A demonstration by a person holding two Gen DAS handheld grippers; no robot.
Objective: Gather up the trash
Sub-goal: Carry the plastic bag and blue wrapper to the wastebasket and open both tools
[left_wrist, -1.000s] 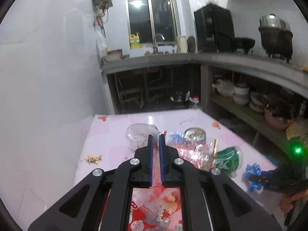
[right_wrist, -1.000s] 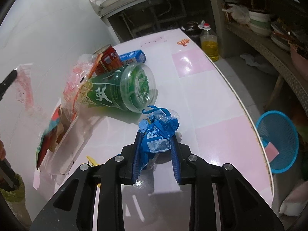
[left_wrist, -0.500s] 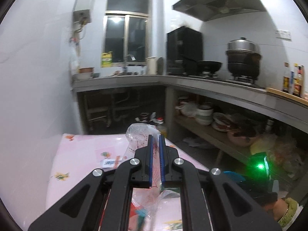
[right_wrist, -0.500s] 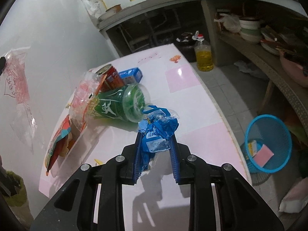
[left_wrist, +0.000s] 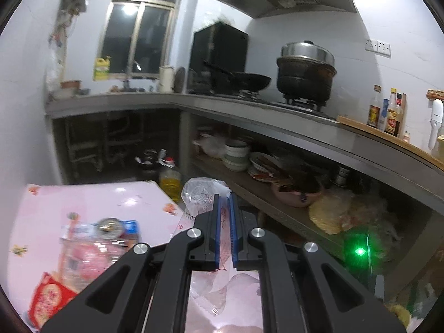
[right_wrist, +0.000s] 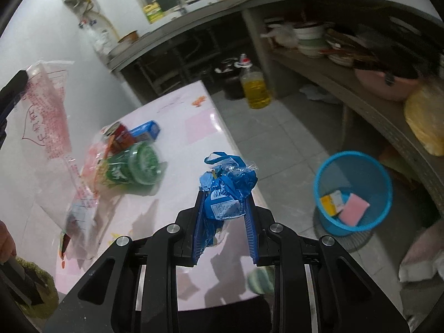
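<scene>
Trash is split between the two hands and the pink surface (right_wrist: pixel 199 119). The right tongs (right_wrist: pixel 223 194) are clamped on a crumpled blue wrapper (right_wrist: pixel 226 191), held up above the near edge of the surface, with the wrapper bulging out past the tips. The left tongs (left_wrist: pixel 224 197) are pressed together on a clear plastic bag with red print (left_wrist: pixel 201 191); in the right wrist view that same bag (right_wrist: pixel 48 111) hangs lifted at the far left, well above the surface, its lower end trailing toward the clutter.

On the surface lies a green plastic cup (right_wrist: pixel 133 168) on its side, and just behind it a red can (right_wrist: pixel 120 134) and a small blue box (right_wrist: pixel 147 130), with pinkish wrappers (right_wrist: pixel 94 155) touching the cup. A red packet (left_wrist: pixel 48 297) sits at the near left corner in the left wrist view.

On the tiled floor to the right stands a blue wastebasket (right_wrist: pixel 352 166) with a pink piece and a yellow piece inside. A bottle of yellow oil (right_wrist: pixel 255 88) stands on the floor beyond the surface, near the shelf of bowls.
</scene>
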